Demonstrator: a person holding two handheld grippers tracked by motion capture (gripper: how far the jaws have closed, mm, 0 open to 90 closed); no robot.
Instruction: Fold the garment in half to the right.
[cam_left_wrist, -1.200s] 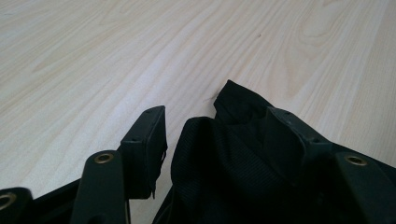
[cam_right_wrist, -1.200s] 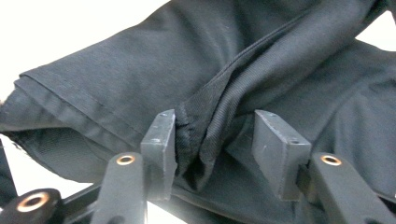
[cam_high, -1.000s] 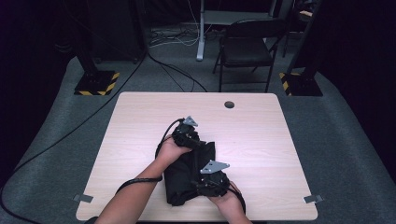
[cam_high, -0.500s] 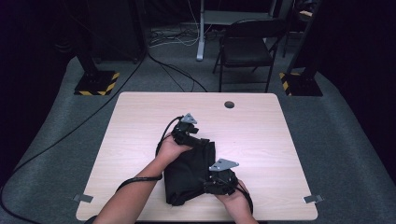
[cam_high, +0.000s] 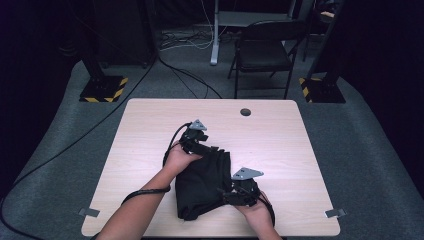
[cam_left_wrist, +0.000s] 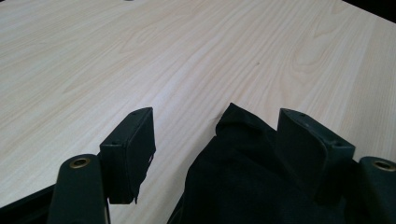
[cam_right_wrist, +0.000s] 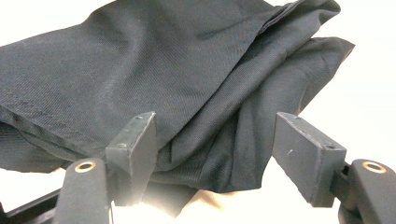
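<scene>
A black folded cloth (cam_high: 200, 180) lies on the light wooden table (cam_high: 300, 140), toward its near side. My left gripper (cam_high: 212, 148) is at the cloth's far edge. Its jaws have just been opening and stand apart (cam_left_wrist: 217, 135), with a cloth corner (cam_left_wrist: 238, 121) lying loose between them, close to the right-hand jaw. My right gripper (cam_high: 223, 195) is at the cloth's near right edge. Its jaws have just been opening too and now stand wide (cam_right_wrist: 215, 140). The folded cloth edge (cam_right_wrist: 219, 154) rests between them without being pinched.
A round grommet hole (cam_high: 245, 112) sits near the table's far edge. Bits of grey tape (cam_high: 89, 212) mark the front corners. A folding chair (cam_high: 265, 55) and cables stand on the floor beyond the table.
My right gripper has slid a little to the right along the cloth's near edge and its jaws have spread. The left gripper has kept its place.
</scene>
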